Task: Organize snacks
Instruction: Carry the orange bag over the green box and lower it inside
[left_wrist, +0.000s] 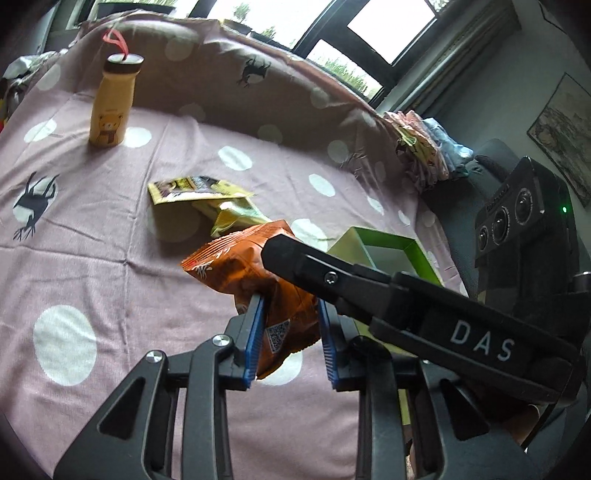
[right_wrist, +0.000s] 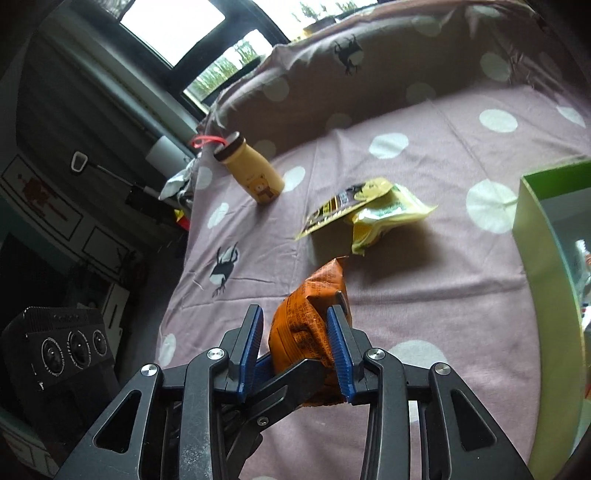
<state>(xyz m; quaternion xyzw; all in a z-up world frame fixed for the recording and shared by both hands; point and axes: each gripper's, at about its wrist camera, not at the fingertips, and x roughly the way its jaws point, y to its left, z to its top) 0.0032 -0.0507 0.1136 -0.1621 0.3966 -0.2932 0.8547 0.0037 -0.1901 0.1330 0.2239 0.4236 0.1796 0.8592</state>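
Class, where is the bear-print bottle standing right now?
The bear-print bottle stands upright on the dotted cloth, far left in the left wrist view, apart from the yellow snack packets beyond the orange bag.

The white letters "DAS" are printed on the black body of the right gripper (left_wrist: 291, 254), seen in the left wrist view. A QR code is carried on the orange snack packet (left_wrist: 280, 295), beside small print too blurred to be read; a white character near the packet's top edge cannot be made out either. Dark lettering on the yellow packet (left_wrist: 195, 188) and a small mark on the bear-printed bottle (left_wrist: 112, 107) are illegible.
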